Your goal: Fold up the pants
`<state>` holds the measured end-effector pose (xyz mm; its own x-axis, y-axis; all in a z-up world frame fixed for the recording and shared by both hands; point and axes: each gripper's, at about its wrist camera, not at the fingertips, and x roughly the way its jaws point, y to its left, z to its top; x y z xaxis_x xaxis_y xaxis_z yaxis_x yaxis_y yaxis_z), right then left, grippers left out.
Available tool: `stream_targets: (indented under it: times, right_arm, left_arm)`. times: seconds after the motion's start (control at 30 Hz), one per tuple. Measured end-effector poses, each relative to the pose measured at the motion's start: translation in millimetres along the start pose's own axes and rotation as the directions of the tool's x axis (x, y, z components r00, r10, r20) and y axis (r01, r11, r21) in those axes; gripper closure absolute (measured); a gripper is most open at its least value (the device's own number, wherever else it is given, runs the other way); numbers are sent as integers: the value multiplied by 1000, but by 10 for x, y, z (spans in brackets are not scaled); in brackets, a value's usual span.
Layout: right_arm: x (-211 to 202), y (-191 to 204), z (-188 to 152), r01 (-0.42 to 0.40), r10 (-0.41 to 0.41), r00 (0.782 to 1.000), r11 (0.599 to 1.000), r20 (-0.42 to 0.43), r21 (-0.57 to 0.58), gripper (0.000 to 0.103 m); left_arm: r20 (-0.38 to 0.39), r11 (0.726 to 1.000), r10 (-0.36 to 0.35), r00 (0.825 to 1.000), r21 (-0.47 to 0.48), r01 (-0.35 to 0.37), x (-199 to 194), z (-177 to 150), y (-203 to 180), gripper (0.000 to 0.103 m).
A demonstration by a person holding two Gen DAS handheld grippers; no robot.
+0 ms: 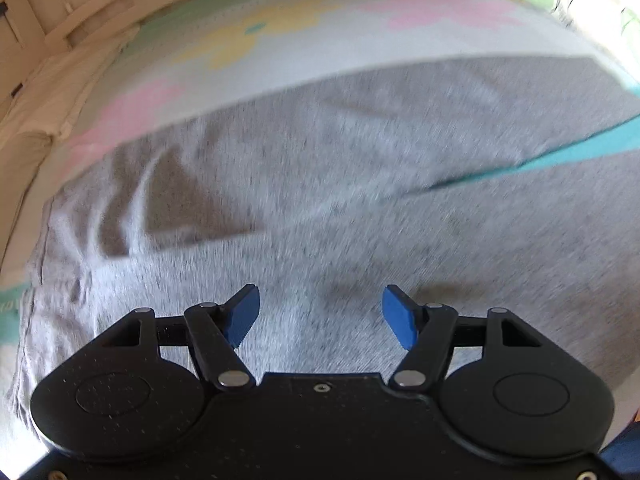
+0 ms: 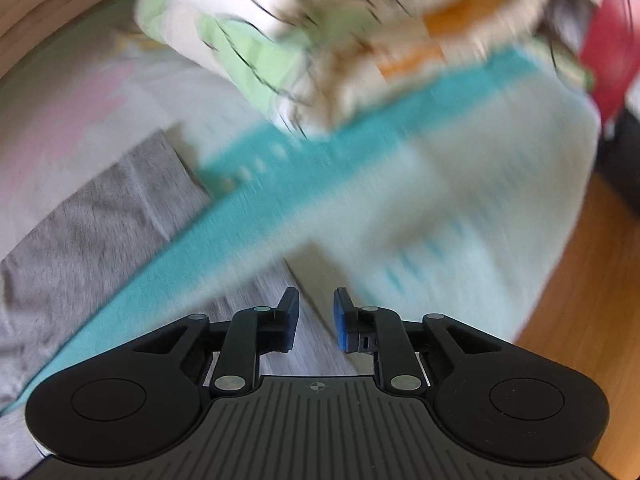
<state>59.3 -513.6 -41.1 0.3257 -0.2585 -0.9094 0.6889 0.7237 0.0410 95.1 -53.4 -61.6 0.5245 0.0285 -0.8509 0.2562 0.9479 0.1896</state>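
My left tongs (image 1: 321, 316) hang with blue tips spread wide, empty, just above the grey pants (image 1: 360, 200) lying flat on the patterned sheet (image 1: 280, 40). My right tongs (image 2: 316, 318) show a narrow gap, holding nothing; a pant leg (image 2: 100, 208) lies ahead to their left.

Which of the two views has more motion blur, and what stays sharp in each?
Right wrist view: heavier blur, smearing the teal stripe and crumpled printed bedding. Left wrist view: milder streaking on the grey fabric pants. In both, only the blue fingers stay sharp.
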Motion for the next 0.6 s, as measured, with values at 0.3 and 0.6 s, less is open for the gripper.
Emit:
stream_targets:
  times: [0.3,0.6]
  right_arm:
    - [209,5,-280,106,-131,974,985,-185,-137,85]
    - [-335,279,-182,63,-56,995,995,85,-76,83]
  left_arm:
    - [-1,1000,12,1000,-17,-12,140,-32,17,26]
    - [17,1000,18,1000,4,-18,133,-24,24,24]
